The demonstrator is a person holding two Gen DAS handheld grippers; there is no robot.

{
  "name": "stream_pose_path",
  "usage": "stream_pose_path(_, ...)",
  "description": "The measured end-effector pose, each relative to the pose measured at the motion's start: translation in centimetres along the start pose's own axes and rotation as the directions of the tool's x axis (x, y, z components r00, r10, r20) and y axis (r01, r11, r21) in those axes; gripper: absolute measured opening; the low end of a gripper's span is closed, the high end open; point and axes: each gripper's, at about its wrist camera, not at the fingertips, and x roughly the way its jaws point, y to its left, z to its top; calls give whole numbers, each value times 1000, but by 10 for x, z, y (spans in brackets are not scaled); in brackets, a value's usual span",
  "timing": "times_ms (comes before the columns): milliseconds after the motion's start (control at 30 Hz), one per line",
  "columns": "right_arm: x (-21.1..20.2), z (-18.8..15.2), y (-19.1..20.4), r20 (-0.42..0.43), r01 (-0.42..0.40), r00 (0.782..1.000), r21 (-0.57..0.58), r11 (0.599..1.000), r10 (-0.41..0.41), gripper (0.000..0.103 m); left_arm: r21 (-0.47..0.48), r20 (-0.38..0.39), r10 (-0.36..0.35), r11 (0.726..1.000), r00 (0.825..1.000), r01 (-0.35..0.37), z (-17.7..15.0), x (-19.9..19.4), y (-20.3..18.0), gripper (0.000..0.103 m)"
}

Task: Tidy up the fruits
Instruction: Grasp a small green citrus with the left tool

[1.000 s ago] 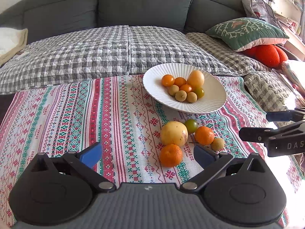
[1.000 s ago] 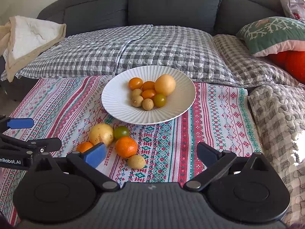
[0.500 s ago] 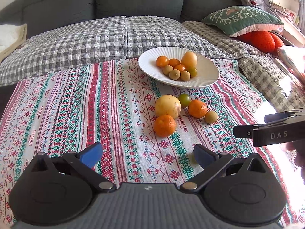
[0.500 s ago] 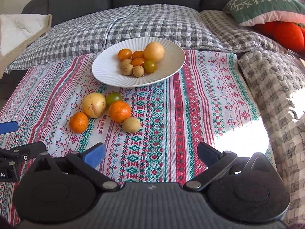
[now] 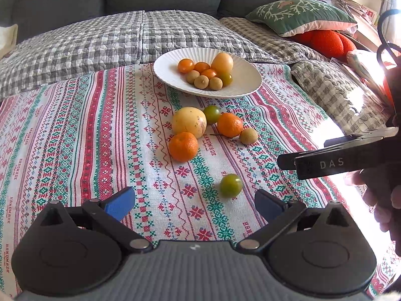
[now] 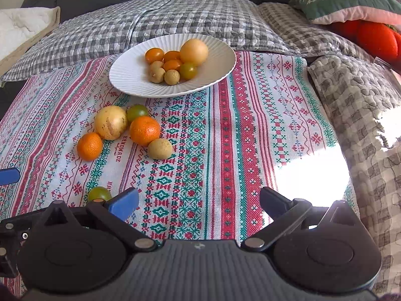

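1. The left tongs (image 5: 194,202) are released, with nothing between the blue fingertips (image 5: 119,202), and they hover low over the patterned cloth (image 5: 100,138).
2. The right tongs (image 6: 199,202) are also spread wide and hold nothing; seen from the left wrist camera, they appear side-on at the right edge.
3. A lone green fruit (image 5: 231,185) lies on the cloth just in front of the left tongs, apart from the others.
4. Further away there is a group: a yellow fruit (image 5: 189,122), two oranges (image 5: 183,146), a green fruit (image 5: 212,114) and a small tan fruit (image 5: 248,136), close together, some touching.
5. Behind the group stands a white ribbed plate (image 5: 245,80) with several small orange, tan, green and yellow fruits in it.
6. A grey checked quilt (image 5: 100,40) covers the sofa behind.
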Motion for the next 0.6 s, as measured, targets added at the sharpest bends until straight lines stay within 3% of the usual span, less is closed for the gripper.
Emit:
stream_pose_path(267, 11, 2, -7, -27, 15, 1000, 21, 1000, -15, 103, 57, -7, -14, 998, 1000, 14, -11, 18, -19, 84)
stream_pose_path(400, 16, 5, -6, -39, 18, 999, 18, 1000, -17, 103, 49, 7, -57, 997, 998, 57, -10, 24, -22, 61)
stream_pose_path(600, 22, 9, -1, -52, 17, 999, 10, 1000, -16, 103, 33, 20, -90, 995, 996, 89, -10, 32, -23, 36)
